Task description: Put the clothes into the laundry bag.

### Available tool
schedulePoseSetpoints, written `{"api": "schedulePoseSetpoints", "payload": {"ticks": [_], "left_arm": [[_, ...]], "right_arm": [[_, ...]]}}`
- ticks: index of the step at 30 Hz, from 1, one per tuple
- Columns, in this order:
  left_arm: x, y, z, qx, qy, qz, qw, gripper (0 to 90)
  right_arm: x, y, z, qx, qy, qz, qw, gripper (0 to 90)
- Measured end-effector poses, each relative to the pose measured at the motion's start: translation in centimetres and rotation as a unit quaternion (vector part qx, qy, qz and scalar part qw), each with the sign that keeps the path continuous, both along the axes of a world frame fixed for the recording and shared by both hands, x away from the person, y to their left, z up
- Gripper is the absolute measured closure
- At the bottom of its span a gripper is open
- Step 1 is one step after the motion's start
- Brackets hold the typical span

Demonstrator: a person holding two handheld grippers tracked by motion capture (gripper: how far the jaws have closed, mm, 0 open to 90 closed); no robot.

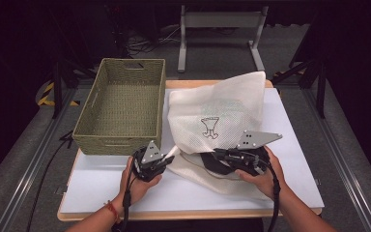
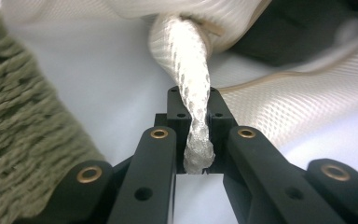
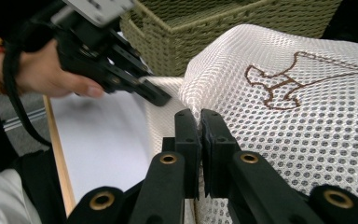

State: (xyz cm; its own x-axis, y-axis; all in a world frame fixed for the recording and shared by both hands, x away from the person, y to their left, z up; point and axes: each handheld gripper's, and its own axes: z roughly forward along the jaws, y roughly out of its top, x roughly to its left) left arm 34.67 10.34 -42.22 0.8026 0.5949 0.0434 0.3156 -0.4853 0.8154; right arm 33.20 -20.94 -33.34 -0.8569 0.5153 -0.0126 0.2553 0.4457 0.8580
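A white mesh bag [image 1: 217, 108] with a brown stitched emblem [image 1: 210, 126] lies heaped on the white tabletop [image 1: 101, 186]. My left gripper [image 1: 170, 153] is shut on a twisted corner of the bag [image 2: 193, 88], and the rope-like fabric runs between its jaws [image 2: 196, 105]. To the right, my right gripper [image 1: 216, 153] is shut on a fold of the same mesh [image 3: 284, 121], with its jaws [image 3: 200, 116] pressed together on the fabric. The right gripper view also has the left gripper [image 3: 154, 95] pinching its corner. A dark shape [image 1: 217, 165] sits at the bag's near edge; I cannot tell what it is.
An empty green woven basket [image 1: 108, 142] stands at the table's left, right beside the left gripper [image 2: 23, 140]. A metal stand [image 1: 220, 21] is on the floor behind the table. The table's wooden front edge [image 1: 183, 213] runs close to the person's forearms.
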Motion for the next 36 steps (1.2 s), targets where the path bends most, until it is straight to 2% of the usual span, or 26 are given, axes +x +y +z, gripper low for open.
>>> {"api": "schedulePoseSetpoints", "payload": {"ticks": [2, 4, 5, 6, 9, 11, 12, 14, 16, 18, 19, 20, 21, 23, 24, 25, 27, 29, 30, 31, 33, 35, 36], "left_arm": [[-0.7, 0.4, -0.3, 0.006, 0.013, -0.021, 0.9997, 84.5], [-1.6, 0.7, -1.0, 0.021, 0.011, -0.036, 0.9991, 84.2], [-1.8, 0.9, -1.3, 0.020, 0.020, -0.040, 0.9988, 83.4], [-1.9, 1.1, -1.6, 0.020, 0.027, -0.041, 0.9986, 82.6], [-2.3, 1.7, -2.1, 0.022, 0.030, -0.050, 0.9981, 79.8], [-2.6, 2.1, -2.3, 0.031, 0.030, -0.055, 0.9976, 78.9], [-2.6, 2.1, -2.3, 0.031, 0.030, -0.055, 0.9976, 79.3], [-2.8, 2.6, -2.6, 0.029, 0.037, -0.054, 0.9974, 81.7], [-3.0, 2.6, -3.0, 0.036, 0.040, -0.057, 0.9969, 81.8], [-3.2, 2.8, -3.2, 0.033, 0.048, -0.060, 0.9965, 81.1], [-3.4, 2.8, -3.2, 0.035, 0.042, -0.064, 0.9964, 80.7], [-3.5, 3.0, -3.1, 0.041, 0.034, -0.069, 0.9962, 79.5], [-3.7, 3.2, -3.0, 0.043, 0.029, -0.071, 0.9962, 75.7], [-4.0, 3.9, -3.0, 0.040, 0.028, -0.069, 0.9964, 63.3], [-4.1, 4.4, -2.9, 0.035, 0.026, -0.074, 0.9963, 65.6], [-4.2, 4.8, -2.8, 0.029, 0.024, -0.072, 0.9967, 64.2], [-4.2, 5.6, -2.3, 0.011, 0.020, -0.054, 0.9983, 58.2], [-4.2, 6.3, -1.9, 0.006, 0.012, -0.052, 0.9985, 56.3], [-4.2, 6.3, -1.9, 0.006, 0.012, -0.052, 0.9985, 54.3], [-4.2, 6.9, -1.7, -0.003, 0.006, -0.045, 0.9990, 53.3], [-4.2, 7.2, -1.5, 0.003, 0.002, -0.042, 0.9991, 49.4], [-4.2, 7.3, -1.4, 0.009, 0.002, -0.038, 0.9992, 47.4], [-4.2, 7.3, -1.4, 0.005, 0.005, -0.036, 0.9993, 45.8]], "right_arm": [[-0.1, 0.1, -0.4, -0.013, 0.003, 0.006, 0.9999, 86.6], [-0.4, 0.4, -1.0, -0.035, -0.001, 0.012, 0.9993, 86.4], [-0.5, 0.5, -1.5, -0.045, 0.002, 0.014, 0.9989, 85.9], [-0.5, 0.6, -2.0, -0.058, 0.006, 0.022, 0.9981, 85.5], [-0.5, 0.7, -3.3, -0.087, 0.024, 0.027, 0.9956, 84.8], [-0.5, 0.7, -4.0, -0.105, 0.024, 0.029, 0.9937, 84.3], [-0.4, 0.8, -4.4, -0.117, 0.021, 0.021, 0.9927, 84.1], [-0.3, 0.7, -5.2, -0.123, 0.026, 0.024, 0.9918, 84.1], [-0.1, 0.8, -5.9, -0.137, 0.033, 0.023, 0.9898, 83.7], [0.0, 0.8, -6.5, -0.146, 0.041, 0.018, 0.9883, 83.5], [0.2, 0.8, -6.7, -0.156, 0.042, 0.018, 0.9866, 83.5], [0.2, 0.6, -6.8, -0.158, 0.049, 0.021, 0.9860, 82.4], [0.2, 0.4, -6.8, -0.149, 0.058, 0.025, 0.9868, 81.4], [0.1, 0.0, -6.9, -0.144, 0.063, 0.018, 0.9874, 78.5], [0.0, -0.1, -7.0, -0.142, 0.065, 0.021, 0.9875, 77.9], [-0.1, -0.2, -7.2, -0.140, 0.060, 0.019, 0.9882, 79.4], [-0.3, -0.2, -7.6, -0.149, 0.057, 0.012, 0.9871, 80.0], [-0.4, -0.4, -7.7, -0.145, 0.065, 0.004, 0.9872, 82.3], [-0.4, -0.6, -7.5, -0.141, 0.067, 0.005, 0.9877, 83.2], [-0.6, -0.8, -7.2, -0.137, 0.067, 0.016, 0.9882, 83.8], [-0.9, -0.9, -6.7, -0.137, 0.071, 0.030, 0.9875, 80.7], [-1.1, -1.1, -6.1, -0.122, 0.071, 0.029, 0.9896, 82.9], [-1.1, -1.2, -5.9, -0.124, 0.064, 0.028, 0.9898, 83.8]]}}
